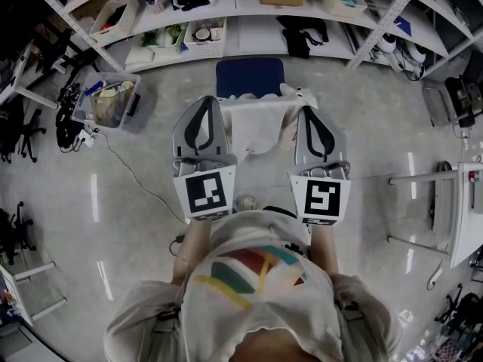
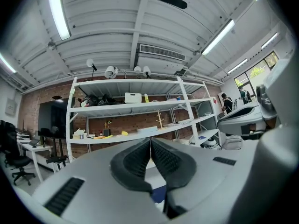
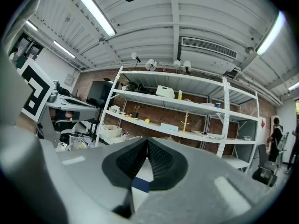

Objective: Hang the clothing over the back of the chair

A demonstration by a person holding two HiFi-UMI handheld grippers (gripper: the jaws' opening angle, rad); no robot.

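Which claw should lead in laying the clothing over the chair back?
Left, narrowly, I'd judge. Both claws are shut on the white clothing, but the left claw sits right by the blue chair's corner, while the right claw stands farther outside it with cloth bunched at its tip.

A pale, glossy floor (image 1: 362, 127) is seen, streaked with reflected light. White metal shelving (image 2: 131, 107) is set against a brick wall (image 2: 117, 125) and loaded with boxes. Strip lights (image 2: 58, 10) are lit along the ribbed white ceiling (image 2: 107, 36), and daylight is let in through a window (image 2: 259, 71).
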